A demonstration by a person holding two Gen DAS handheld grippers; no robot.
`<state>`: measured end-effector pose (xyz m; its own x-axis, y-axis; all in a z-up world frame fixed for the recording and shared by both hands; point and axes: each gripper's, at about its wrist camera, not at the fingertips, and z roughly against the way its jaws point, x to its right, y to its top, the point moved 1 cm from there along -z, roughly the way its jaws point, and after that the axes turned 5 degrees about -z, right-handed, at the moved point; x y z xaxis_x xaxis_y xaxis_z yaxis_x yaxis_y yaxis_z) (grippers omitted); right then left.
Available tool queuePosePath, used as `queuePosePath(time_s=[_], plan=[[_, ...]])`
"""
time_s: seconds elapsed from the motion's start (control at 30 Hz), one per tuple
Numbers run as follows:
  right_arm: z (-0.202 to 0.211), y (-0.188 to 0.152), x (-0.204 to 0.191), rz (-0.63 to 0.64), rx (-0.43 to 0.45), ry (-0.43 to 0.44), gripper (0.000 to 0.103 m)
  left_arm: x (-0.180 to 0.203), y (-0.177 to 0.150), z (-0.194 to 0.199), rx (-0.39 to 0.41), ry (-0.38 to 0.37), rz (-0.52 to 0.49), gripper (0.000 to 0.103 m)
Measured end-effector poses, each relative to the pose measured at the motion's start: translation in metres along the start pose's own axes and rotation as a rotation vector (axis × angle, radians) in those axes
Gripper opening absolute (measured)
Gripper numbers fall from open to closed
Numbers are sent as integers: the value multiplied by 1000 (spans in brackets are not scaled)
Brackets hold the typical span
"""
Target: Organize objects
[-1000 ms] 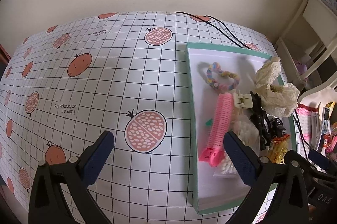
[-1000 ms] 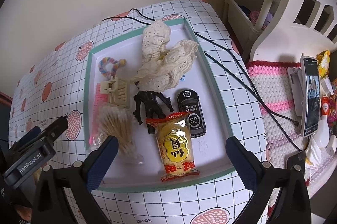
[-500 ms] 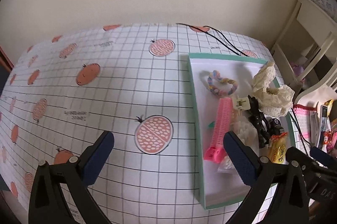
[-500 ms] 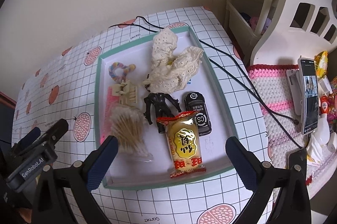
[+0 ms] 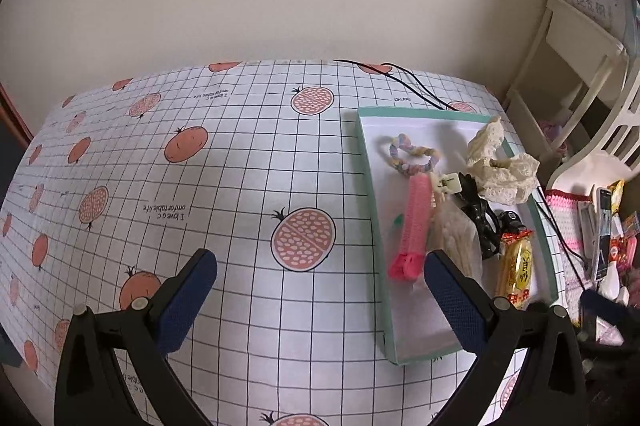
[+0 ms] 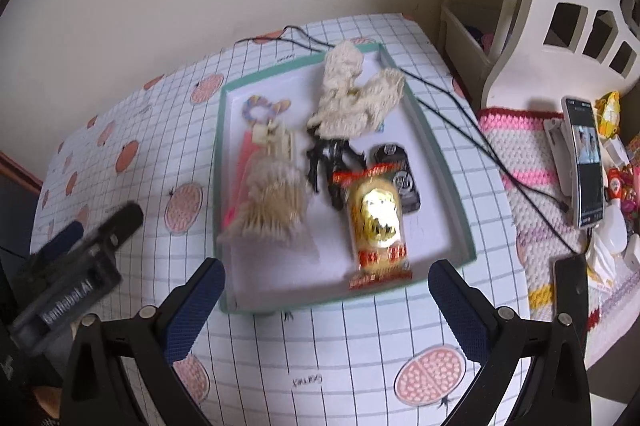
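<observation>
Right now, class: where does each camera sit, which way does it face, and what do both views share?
Left wrist: on the open left gripper, facing the wall over bare tablecloth; tray at right.
Right wrist: on the open right gripper, aimed at the tray; the left gripper shows at left.
Shared: tray, snack packet, pink hair roller.

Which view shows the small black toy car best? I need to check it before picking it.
The right wrist view: the toy car lies in the open on the tray, though blurred and partly under the snack packet. The left wrist view shows only a sliver behind the black figure.
</observation>
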<state>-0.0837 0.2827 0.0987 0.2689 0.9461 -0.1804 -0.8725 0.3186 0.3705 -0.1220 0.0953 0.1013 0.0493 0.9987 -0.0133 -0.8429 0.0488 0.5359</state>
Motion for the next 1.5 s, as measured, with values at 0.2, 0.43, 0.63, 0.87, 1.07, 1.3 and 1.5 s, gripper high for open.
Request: queuePosePath(time_s=[0.2,0.43,0.63,0.87,1.07,1.3,1.5], plan=[[4,-17,2,4,-5,-6,103,-7,-18,7,-26,-14,15,103],[10,-36,-1,13,-6,-10,103,-16,-38,23,-17,1,4,103],[12,-50,-2,16,-13,-19,103,-25,-54,31,-26,12,-2,103],[18,-64,-4,29,-1,-31,103,-35,-66,39,-28,16,0,103],[19,-74,-3,24,11,-29,103,-41,-75,45,-15,30,5,103],[12,-79,-2,22,52,-26,103,-49,-77,38,-18,27,9,103],[-9,-82,4,11,38,-10,103,-53,-83,19,-51,18,9,103]])
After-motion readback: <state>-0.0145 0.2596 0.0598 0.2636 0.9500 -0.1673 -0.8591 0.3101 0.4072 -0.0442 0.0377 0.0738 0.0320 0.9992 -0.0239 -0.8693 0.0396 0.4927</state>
